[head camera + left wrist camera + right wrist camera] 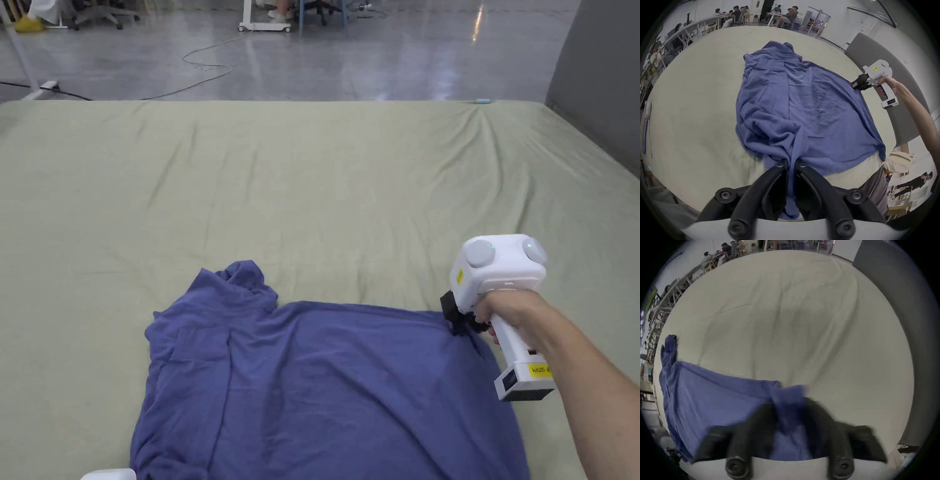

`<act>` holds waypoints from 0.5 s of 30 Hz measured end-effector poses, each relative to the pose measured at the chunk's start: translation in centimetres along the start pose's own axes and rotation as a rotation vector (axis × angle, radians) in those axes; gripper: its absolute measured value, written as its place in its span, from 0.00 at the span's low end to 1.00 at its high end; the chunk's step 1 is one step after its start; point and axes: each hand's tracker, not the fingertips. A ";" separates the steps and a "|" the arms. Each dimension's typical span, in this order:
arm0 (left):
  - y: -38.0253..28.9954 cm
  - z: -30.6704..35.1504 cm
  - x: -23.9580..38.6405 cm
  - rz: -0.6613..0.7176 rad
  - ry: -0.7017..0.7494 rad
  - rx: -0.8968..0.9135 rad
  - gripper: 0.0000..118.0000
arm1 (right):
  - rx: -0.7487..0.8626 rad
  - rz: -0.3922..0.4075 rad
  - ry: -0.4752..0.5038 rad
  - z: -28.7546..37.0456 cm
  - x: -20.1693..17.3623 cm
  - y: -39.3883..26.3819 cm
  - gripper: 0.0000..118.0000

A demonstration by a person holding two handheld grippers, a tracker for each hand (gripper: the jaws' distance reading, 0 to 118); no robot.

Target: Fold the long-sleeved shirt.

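Observation:
A blue-purple long-sleeved shirt (325, 387) lies spread on the pale green sheet, with a bunched part sticking up at its far left. My right gripper (459, 322) is at the shirt's far right corner and is shut on the cloth there. In the right gripper view the shirt (708, 402) runs between the blurred black jaws of the right gripper (786, 404). In the left gripper view the left gripper (791, 164) is shut on a gathered fold at the shirt's (795, 105) near edge, and the right gripper (855, 84) shows at the far corner.
The green sheet (325, 187) covers a wide table, with open room beyond the shirt. A grey panel (600, 75) stands at the right edge. Cables lie on the floor (206, 62) behind. People sit at desks (737, 14) in the background.

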 end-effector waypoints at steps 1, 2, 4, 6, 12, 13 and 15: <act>0.4 0.0 0.1 -0.008 0.004 0.004 0.01 | 0.002 0.016 -0.021 0.3 -0.1 0.2 0.00; 0.7 0.2 0.3 -0.012 0.004 0.008 0.01 | 0.005 0.013 -0.031 0.7 -0.1 0.4 0.00; 1.7 1.4 0.7 -0.044 -0.040 0.076 0.01 | 0.040 0.043 -0.018 2.9 -0.1 -0.2 0.00; 3.8 3.0 1.5 -0.068 -0.031 0.124 0.01 | 0.109 0.058 -0.028 5.7 0.3 0.2 0.00; 14.5 11.9 4.1 -0.147 -0.008 0.416 0.01 | 0.350 0.041 0.067 19.9 2.5 2.6 0.00; 16.7 14.0 4.8 -0.160 0.000 0.474 0.01 | 0.410 0.053 0.049 22.8 2.8 3.0 0.00; 20.5 18.5 6.7 -0.213 0.053 0.611 0.01 | 0.527 0.050 -0.049 29.0 3.1 3.5 0.00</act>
